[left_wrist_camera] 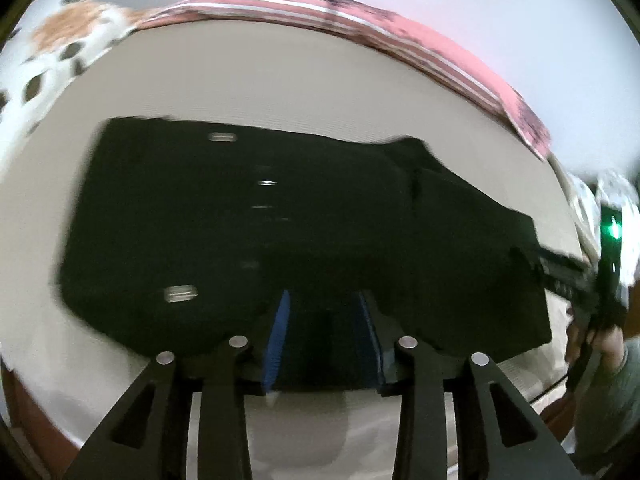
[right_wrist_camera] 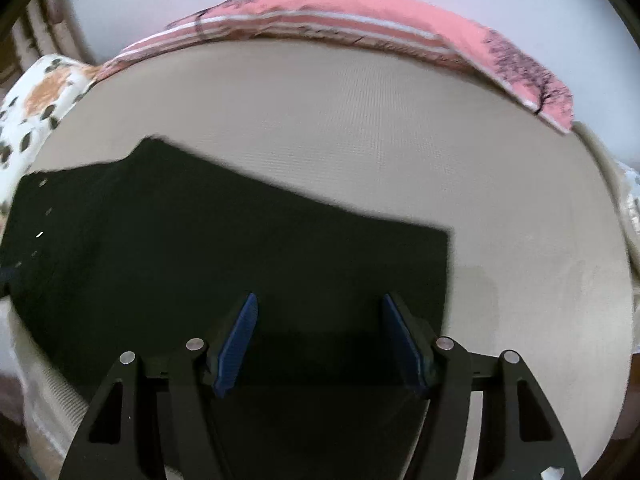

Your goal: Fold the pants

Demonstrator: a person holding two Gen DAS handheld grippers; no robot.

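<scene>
Black pants (left_wrist_camera: 248, 224) lie folded on a beige bed surface (left_wrist_camera: 280, 80), with small metal rivets showing on the left part. My left gripper (left_wrist_camera: 326, 320) is open, its blue-padded fingers just above the near edge of the pants. The same pants (right_wrist_camera: 224, 256) show in the right wrist view. My right gripper (right_wrist_camera: 318, 328) is open above the right end of the cloth, jaws wide apart. The right gripper also shows at the right edge of the left wrist view (left_wrist_camera: 568, 276), by the pants' end.
A pink striped pillow (right_wrist_camera: 360, 20) lies along the far edge of the bed. A white spotted cloth (left_wrist_camera: 60, 48) lies at the far left. The beige surface (right_wrist_camera: 520, 240) extends to the right of the pants. A light wall is behind.
</scene>
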